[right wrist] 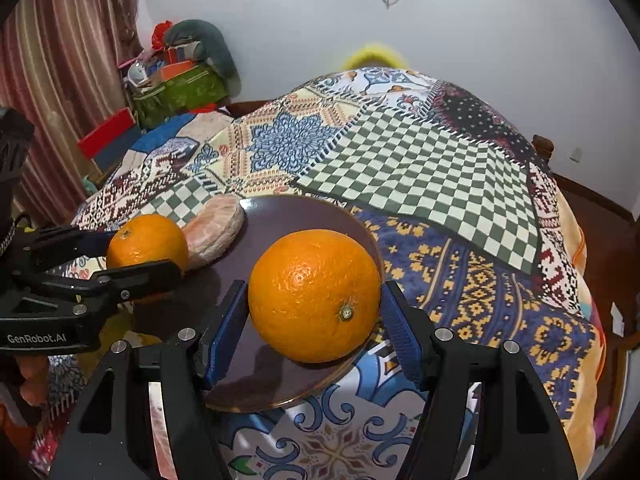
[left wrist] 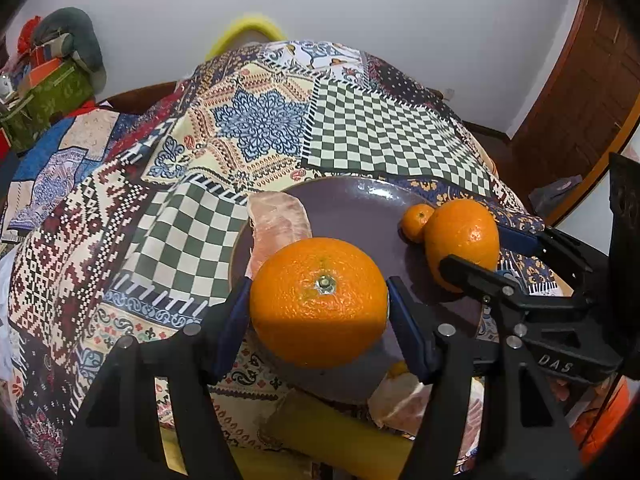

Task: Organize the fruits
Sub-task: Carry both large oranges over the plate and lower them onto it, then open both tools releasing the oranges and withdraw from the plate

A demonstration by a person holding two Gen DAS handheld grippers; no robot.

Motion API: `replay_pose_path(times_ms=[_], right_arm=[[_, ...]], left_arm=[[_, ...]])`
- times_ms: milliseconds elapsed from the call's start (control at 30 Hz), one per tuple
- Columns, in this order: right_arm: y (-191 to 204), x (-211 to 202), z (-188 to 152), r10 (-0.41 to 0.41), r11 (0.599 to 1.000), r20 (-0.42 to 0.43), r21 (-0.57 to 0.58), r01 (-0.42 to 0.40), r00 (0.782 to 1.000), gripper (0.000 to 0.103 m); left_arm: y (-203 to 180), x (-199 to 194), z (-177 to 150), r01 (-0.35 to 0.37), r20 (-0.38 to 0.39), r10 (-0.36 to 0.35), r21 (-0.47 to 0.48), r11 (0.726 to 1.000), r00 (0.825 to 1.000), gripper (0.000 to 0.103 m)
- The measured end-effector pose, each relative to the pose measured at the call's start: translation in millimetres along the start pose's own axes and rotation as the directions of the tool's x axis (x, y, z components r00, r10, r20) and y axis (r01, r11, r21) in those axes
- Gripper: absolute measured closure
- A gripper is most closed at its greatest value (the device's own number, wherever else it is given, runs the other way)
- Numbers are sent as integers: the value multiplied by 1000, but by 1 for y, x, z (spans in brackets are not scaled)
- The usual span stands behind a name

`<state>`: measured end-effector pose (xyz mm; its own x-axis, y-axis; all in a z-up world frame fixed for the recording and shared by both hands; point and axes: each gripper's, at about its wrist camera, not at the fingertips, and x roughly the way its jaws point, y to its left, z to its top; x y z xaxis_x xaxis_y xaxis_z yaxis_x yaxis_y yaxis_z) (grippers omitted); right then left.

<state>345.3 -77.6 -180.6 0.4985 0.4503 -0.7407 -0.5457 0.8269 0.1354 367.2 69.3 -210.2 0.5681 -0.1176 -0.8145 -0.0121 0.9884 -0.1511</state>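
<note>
Each gripper is shut on a large orange over a purple plate. In the left wrist view my left gripper holds an orange at the plate's near edge. My right gripper comes in from the right, shut on a second orange. A small mandarin lies on the plate beside that orange. A peeled pomelo piece rests on the plate's left rim. In the right wrist view my right gripper holds its orange above the plate; the left gripper with its orange is at left.
The plate sits on a bed covered by a patchwork quilt. More pomelo pieces and a yellow object lie near the front edge. Boxes and clutter stand at the back left. A wooden door is at right.
</note>
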Motion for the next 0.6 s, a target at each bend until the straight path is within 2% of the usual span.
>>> replay_pose_path(times_ms=[133,333,600], right_arm=[[1,0,0,-5,1000,-3,-10,5,1000,39],[-1,1,0,0,1000,-6,0,0,1000,37],[4,2,-7,19,1000,-42,0,-19,999,36]], left_arm=[[-1,9,-2,-7,-31,7,2,1000,999,37],[-9,10,-5,-36,-30,37,46,998,999,37],[-8,6,-6,-18,-23,19,26,999,1000,36]])
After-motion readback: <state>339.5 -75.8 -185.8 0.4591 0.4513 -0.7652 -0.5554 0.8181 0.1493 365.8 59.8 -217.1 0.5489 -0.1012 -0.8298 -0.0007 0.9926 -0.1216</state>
